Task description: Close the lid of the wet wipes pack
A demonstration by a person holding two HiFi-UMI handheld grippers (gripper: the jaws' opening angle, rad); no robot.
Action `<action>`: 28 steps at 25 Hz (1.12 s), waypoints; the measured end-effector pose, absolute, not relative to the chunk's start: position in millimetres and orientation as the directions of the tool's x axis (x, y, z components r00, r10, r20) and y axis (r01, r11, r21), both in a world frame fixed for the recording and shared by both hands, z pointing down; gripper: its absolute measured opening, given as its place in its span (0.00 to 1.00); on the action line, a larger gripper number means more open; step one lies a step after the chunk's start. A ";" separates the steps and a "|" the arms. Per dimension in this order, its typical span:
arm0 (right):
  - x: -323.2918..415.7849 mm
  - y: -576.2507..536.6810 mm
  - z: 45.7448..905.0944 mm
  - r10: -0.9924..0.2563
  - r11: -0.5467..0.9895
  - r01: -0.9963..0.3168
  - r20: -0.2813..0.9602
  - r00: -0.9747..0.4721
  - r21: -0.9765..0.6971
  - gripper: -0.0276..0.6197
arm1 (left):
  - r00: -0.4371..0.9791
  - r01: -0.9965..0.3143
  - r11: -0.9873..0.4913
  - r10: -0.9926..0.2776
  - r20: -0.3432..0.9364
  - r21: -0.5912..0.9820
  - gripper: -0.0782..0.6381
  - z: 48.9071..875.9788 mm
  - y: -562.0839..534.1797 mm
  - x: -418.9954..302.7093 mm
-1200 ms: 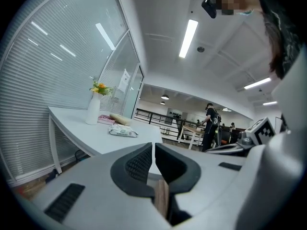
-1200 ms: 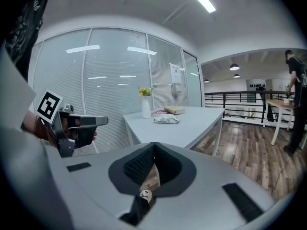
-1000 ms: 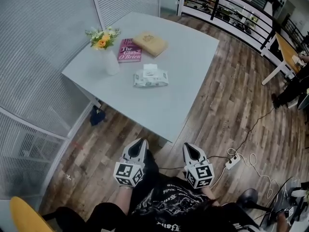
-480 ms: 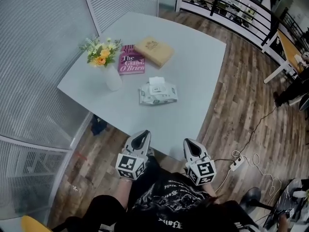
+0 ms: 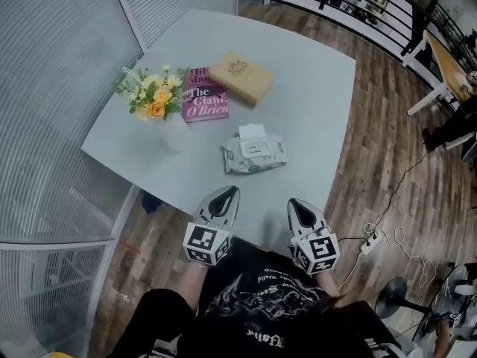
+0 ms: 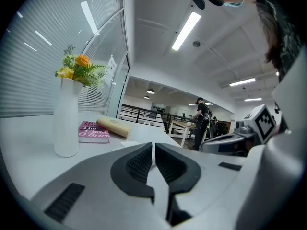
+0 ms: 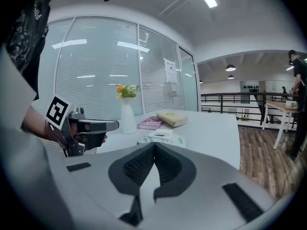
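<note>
The wet wipes pack [image 5: 254,154] lies on the pale table [image 5: 305,88], its white lid flipped open toward the far side. In the right gripper view the pack [image 7: 162,137] shows just beyond the jaw tips. My left gripper [image 5: 225,195] hovers at the table's near edge, short of the pack, its jaws pressed together with nothing between them. My right gripper [image 5: 299,206] is beside it, also at the near edge, shut and empty. In the left gripper view the left gripper [image 6: 153,145] points across the table top.
A white vase of flowers [image 5: 170,125] stands left of the pack. Behind it lie a pink book [image 5: 204,103] and a tan book [image 5: 241,77]. A power strip with a cable [image 5: 372,242] lies on the wood floor at the right. A black railing [image 5: 350,6] runs behind the table.
Both grippers have come forward from above the floor to the table's near edge. The table and pack now sit closer and lower in the head view. Both stayed shut.
</note>
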State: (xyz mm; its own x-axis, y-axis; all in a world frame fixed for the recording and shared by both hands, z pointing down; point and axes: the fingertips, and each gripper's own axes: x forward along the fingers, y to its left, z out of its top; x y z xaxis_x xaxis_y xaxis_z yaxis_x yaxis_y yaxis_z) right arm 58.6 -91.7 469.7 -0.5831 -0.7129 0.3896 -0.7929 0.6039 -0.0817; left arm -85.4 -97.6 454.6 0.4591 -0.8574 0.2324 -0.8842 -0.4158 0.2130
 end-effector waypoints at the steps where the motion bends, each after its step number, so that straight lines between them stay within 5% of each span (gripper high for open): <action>1: 56.5 -96.8 470.1 -0.712 0.603 -0.793 0.392 -0.583 -0.085 0.04 | 0.461 -0.883 -0.417 -0.856 0.233 0.216 0.14 455.3 -103.4 -87.1; 14: 35.4 -148.7 442.6 -0.668 0.674 -0.734 0.356 -0.653 -0.083 0.04 | 0.487 -0.872 -0.450 -0.837 0.249 0.191 0.14 448.3 -136.3 -78.9; 28: -3.2 -223.1 418.5 -0.447 0.835 -0.537 0.421 -0.789 -0.118 0.04 | 0.377 -0.925 -0.347 -0.887 0.268 0.154 0.14 439.0 -180.9 -92.0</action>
